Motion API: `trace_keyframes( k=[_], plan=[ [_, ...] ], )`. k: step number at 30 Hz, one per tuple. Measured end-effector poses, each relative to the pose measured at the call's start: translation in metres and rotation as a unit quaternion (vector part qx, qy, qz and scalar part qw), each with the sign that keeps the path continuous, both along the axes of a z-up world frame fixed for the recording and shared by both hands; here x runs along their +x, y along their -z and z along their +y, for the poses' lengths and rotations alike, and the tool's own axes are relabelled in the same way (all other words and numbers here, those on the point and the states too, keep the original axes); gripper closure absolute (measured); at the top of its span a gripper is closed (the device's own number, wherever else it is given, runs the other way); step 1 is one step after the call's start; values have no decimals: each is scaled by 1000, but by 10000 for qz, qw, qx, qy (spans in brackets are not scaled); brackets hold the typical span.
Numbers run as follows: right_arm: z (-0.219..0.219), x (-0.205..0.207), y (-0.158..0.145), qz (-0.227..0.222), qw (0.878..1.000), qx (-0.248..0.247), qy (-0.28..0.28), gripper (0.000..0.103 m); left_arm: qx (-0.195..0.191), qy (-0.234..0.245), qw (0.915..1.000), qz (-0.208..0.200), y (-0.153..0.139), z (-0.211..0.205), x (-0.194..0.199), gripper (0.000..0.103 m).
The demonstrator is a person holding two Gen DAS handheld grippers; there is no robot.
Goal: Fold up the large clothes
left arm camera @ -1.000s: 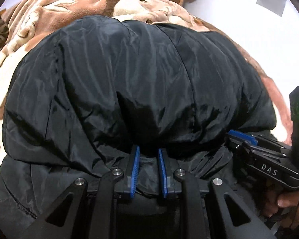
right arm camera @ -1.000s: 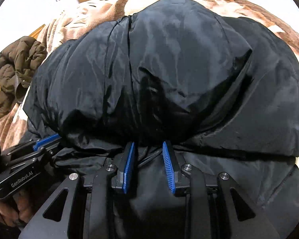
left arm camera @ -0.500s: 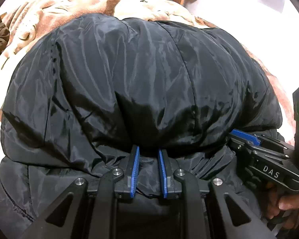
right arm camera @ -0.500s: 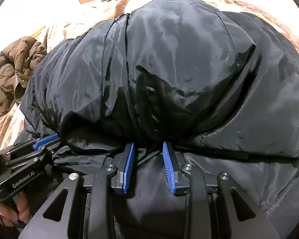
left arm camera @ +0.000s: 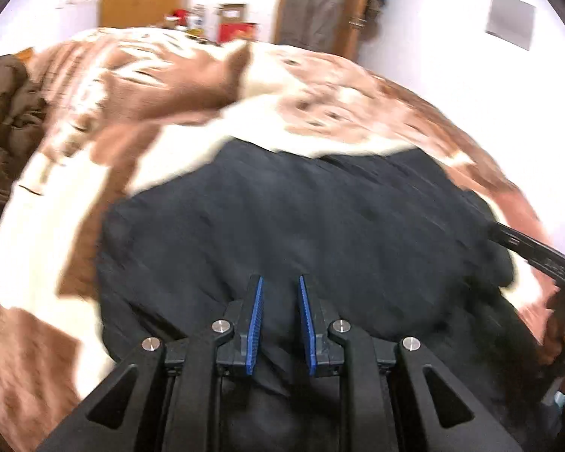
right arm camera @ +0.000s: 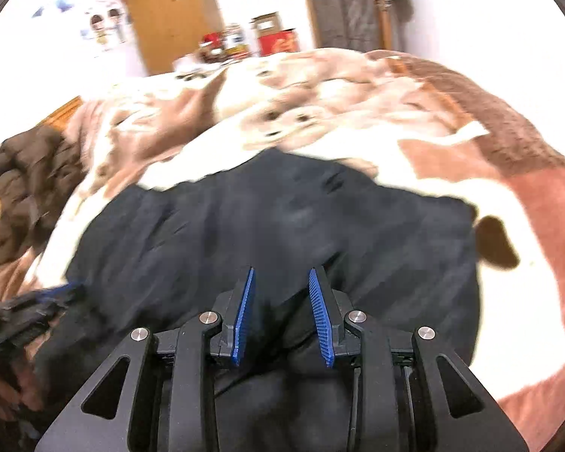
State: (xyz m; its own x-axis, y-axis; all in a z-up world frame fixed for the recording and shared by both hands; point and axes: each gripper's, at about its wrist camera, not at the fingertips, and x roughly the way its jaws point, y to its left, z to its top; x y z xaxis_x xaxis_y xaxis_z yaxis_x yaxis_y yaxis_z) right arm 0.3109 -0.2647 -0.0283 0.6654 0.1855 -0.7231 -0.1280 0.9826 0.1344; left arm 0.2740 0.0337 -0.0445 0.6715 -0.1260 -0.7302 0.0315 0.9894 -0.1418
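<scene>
A black puffer jacket lies on a brown and cream blanket, blurred by motion. It also shows in the right wrist view. My left gripper is shut on a fold of the jacket's near edge, with black fabric between its blue pads. My right gripper is shut on the same edge further right. Each gripper shows at the side of the other view: the right one and the left one.
A brown jacket is heaped at the left of the bed, and it also shows in the left wrist view. Boxes and small items stand beyond the bed by a wooden door. White wall is on the right.
Both grippers have pulled back and lifted with the jacket's edge. The jacket's bulge has flattened and now fills less of the views. Much more blanket and room shows behind it.
</scene>
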Motion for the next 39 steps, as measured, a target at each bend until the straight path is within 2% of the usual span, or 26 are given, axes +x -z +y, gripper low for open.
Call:
trace_keyframes(
  k=[3,5,8,11,15,21,25,29,31,33,39],
  plan=[
    [-19,26,24,438,9988,-46,208,72,-16,-385,9990,239,18,30,25,83],
    [-18,35,44,688,9974,-144,150,72,-153,-391,9984,387,32,39,33,83],
    [-13,33,56,635,9973,-347,133,72,71,-305,9988,373,44,26,34,83],
    [-19,34,57,709,9971,-159,205,72,109,-329,9986,397,48,21,34,83],
    [-22,22,36,698,9972,-116,227,72,17,-334,9984,453,35,26,32,83],
    [-23,-40,3,429,9987,136,235,72,-181,-115,9995,248,9,19,-22,83],
    [-13,-87,-9,357,9992,-24,151,72,-273,77,9993,255,0,5,-64,83],
    [1,-127,-21,271,9994,-237,0,72,-187,283,9991,260,-8,-10,-106,83],
    [7,-143,-26,210,9993,-296,-81,71,-156,349,9989,266,-11,-15,-123,83],
    [11,-159,-31,133,9992,-340,-182,65,-181,375,9988,268,-15,-17,-140,83],
    [20,-200,-40,22,9981,-438,-428,63,-227,413,9986,255,-25,-23,-179,83]
  ],
)
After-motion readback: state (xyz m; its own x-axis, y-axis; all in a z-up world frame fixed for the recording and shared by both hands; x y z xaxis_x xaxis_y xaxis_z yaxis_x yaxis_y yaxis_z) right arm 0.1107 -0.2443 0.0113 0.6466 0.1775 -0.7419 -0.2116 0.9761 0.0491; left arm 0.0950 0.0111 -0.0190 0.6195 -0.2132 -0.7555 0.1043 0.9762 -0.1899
